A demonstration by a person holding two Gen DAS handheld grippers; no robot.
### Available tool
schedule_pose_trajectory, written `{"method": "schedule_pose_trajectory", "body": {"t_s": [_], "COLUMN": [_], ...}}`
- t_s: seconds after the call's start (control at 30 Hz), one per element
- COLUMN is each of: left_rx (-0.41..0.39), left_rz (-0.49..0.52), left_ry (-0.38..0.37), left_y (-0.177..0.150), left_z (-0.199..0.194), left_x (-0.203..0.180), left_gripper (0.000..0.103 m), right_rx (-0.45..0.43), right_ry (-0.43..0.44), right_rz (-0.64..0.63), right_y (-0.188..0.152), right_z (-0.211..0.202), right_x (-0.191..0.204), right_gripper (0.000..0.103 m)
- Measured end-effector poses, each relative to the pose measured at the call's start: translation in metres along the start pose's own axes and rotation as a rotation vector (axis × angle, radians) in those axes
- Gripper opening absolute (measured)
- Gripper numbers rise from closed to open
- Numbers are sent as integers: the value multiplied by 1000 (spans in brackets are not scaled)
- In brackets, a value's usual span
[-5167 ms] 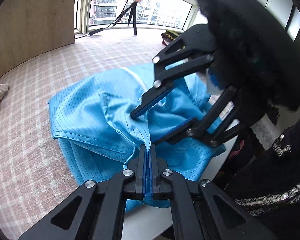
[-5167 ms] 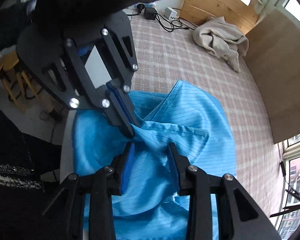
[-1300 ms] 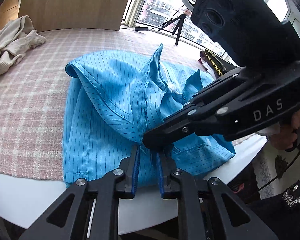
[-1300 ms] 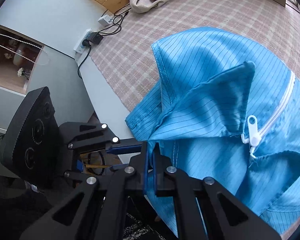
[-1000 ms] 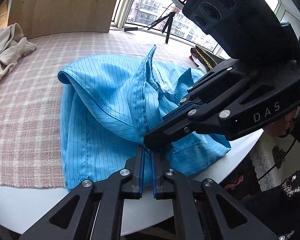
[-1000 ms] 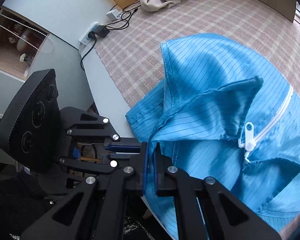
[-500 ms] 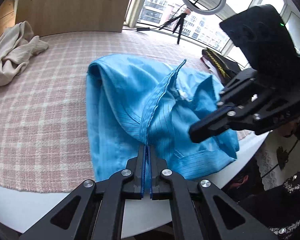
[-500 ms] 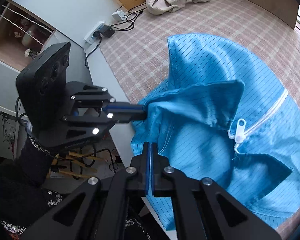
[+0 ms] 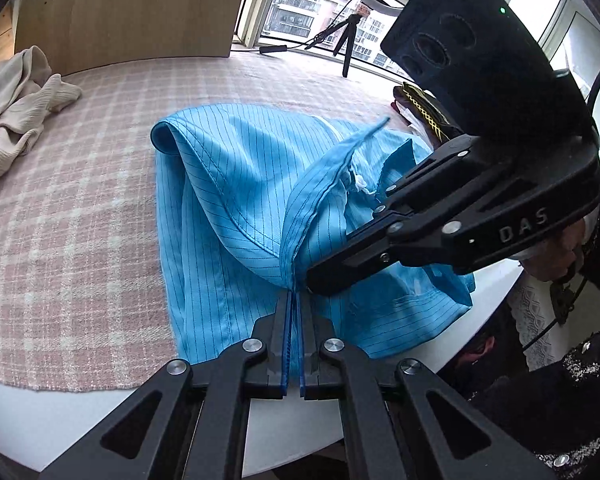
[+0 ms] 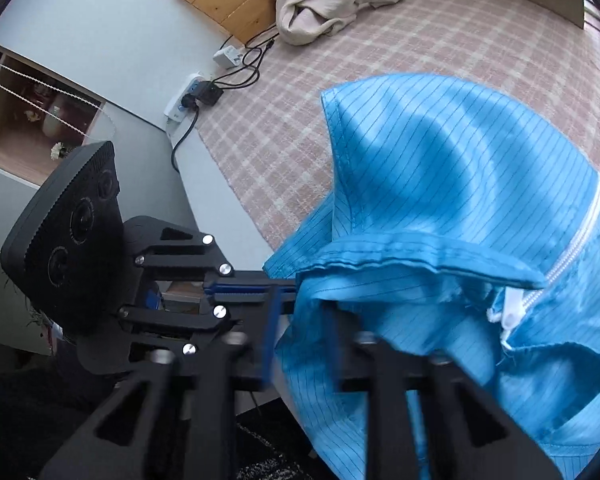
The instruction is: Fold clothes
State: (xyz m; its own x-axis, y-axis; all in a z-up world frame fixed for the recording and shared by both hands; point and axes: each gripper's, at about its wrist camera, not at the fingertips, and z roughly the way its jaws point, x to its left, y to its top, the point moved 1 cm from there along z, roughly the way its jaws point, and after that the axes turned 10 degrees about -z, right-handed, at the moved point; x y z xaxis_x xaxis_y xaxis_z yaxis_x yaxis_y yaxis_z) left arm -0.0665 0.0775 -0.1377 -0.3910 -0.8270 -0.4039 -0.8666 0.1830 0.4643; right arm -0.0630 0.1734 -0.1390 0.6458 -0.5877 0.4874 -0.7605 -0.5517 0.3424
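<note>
Blue striped jacket (image 9: 236, 208) lies bunched on the pink checked cloth (image 9: 68, 216), near its front edge, part hanging over the white table rim (image 9: 80, 404); left gripper (image 9: 293, 344) pressed together, pinching a raised seam of the jacket at that edge; right gripper (image 10: 300, 340) just beside it, fingers spread w/ jacket fabric draped betw. them, view blurred; white zipper (image 10: 580, 240) runs up the jacket's right side; beige garment (image 9: 16, 100) crumpled well apart from the jacket, at the cloth's far corner.
</note>
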Motion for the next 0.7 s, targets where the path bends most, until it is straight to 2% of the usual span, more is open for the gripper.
{"method": "schedule_pose_trajectory", "body": {"t_s": [0.07, 0.13, 0.2, 0.23, 0.3, 0.37, 0.43, 0.47, 0.53, 0.57, 0.6, 0.7], "left_rx": [2, 14, 9, -15, -49, -44, -14, -8, -6, -5, 1, 9], "left_rz": [-7, -27, -40, -22, 54, 143, 193, 206, 184, 163, 141, 124], "left_ry": [55, 126, 110, 73, 27, 45, 42, 45, 101, 138, 158, 137], "left_y": [1, 2, 5, 7, 11, 17, 22, 25, 33, 37, 40, 41], "left_z": [1, 4, -4, -12, -22, -16, -5, -1, 6, 8, 10, 5], "left_x": [9, 20, 21, 14, -7, -26, -36, -35, -21, -11, -4, 2], "left_gripper": [4, 2, 2, 2, 20, 25, 23, 28, 27, 25, 21, 20], "right_rx": [7, 5, 4, 0, -8, -12, -7, -2, 5, 10, 8, 2], "right_ry": [-45, -56, -55, -55, -53, -40, -47, -56, -114, -77, -74, -73], "right_rz": [-1, 4, 22, 28, 33, 30, 15, 8, -9, 5, -1, -19], "right_y": [-5, -9, -12, -12, -13, -13, -13, -13, -14, -16, -17, -19], "right_z": [0, -4, -9, -10, -12, -12, -11, -11, -11, -11, -11, -12], "right_x": [-3, -6, -9, -11, -14, -13, -9, -7, -7, -11, -10, -5], "right_gripper": [2, 2, 2, 2, 2, 2, 2, 2, 2, 2, 2, 2]}}
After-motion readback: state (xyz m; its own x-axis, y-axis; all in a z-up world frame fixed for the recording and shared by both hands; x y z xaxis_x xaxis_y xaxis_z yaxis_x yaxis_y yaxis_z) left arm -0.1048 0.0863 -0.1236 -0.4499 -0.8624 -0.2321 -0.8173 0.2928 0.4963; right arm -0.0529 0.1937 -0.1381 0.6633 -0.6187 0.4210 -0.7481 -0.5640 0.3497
